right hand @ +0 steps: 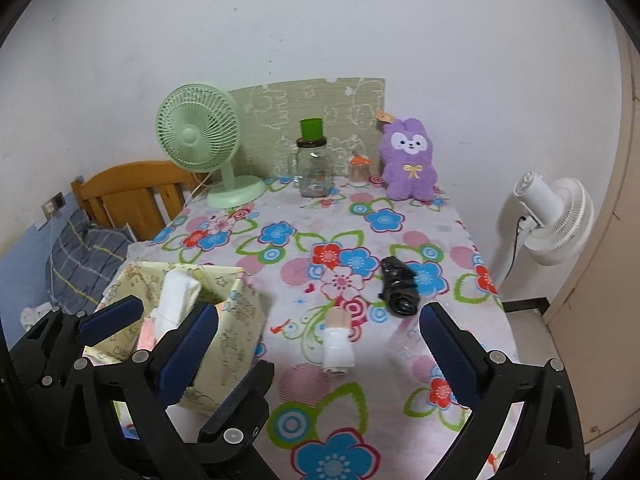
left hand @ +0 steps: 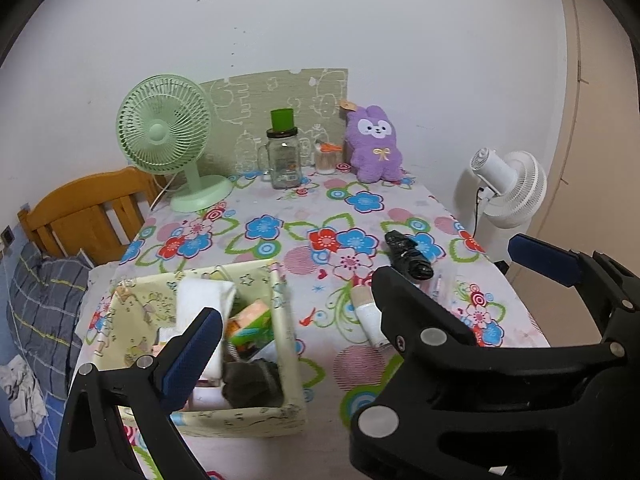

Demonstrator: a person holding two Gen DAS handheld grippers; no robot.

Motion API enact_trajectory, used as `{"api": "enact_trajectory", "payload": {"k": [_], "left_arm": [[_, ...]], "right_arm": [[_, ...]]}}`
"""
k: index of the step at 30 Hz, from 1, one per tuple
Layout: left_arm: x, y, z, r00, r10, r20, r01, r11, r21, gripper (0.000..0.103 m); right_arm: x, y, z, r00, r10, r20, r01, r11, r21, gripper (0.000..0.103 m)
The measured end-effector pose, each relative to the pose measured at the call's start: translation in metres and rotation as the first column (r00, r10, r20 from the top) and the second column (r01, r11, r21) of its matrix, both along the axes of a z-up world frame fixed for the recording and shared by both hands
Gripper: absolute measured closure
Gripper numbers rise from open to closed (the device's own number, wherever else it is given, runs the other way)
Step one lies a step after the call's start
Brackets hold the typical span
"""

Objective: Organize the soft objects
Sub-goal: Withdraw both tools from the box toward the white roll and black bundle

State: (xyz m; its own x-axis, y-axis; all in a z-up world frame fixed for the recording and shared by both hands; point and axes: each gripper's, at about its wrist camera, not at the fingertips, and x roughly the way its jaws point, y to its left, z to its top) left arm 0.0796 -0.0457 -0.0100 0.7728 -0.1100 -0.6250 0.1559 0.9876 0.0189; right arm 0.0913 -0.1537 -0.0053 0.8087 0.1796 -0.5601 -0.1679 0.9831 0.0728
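Currently between picks: both grippers hovering wide open and empty over the table's near edge.
Floral table (right hand: pixel 420 236) standing against a white wall; cloth storage box (left hand: pixel 288 360) sitting at near-left corner, filling; black roll (right hand: pixel 398 286) and white roll (right hand: pixel 338 346) lying near-centre, likely awaiting a centred pinch; right gripper (right hand: pixel 320 344), left gripper (left hand: pixel 360 292).
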Motion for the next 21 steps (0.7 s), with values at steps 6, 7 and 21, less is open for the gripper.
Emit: {"api": "enact_trajectory", "payload": {"k": [6, 7, 21], "left_arm": [[0.003, -0.018, -0.003, 1.000, -0.018, 0.000, 0.018, 1.000, -0.008, 0.000], [0.003, -0.021, -0.005, 1.000, -0.018, 0.002, 0.018, 1.000, -0.012, 0.000], [0.017, -0.053, -0.020, 0.999, -0.034, -0.014, 0.033, 0.999, -0.032, 0.000]], "right_arm": [[0.002, -0.018, -0.004, 1.000, -0.023, 0.004, 0.023, 1.000, -0.007, 0.000], [0.003, -0.022, -0.005, 1.000, -0.027, 0.005, 0.027, 1.000, -0.009, 0.000], [0.014, -0.055, -0.018, 0.998, -0.057, -0.016, 0.057, 0.998, -0.029, 0.000]]}}
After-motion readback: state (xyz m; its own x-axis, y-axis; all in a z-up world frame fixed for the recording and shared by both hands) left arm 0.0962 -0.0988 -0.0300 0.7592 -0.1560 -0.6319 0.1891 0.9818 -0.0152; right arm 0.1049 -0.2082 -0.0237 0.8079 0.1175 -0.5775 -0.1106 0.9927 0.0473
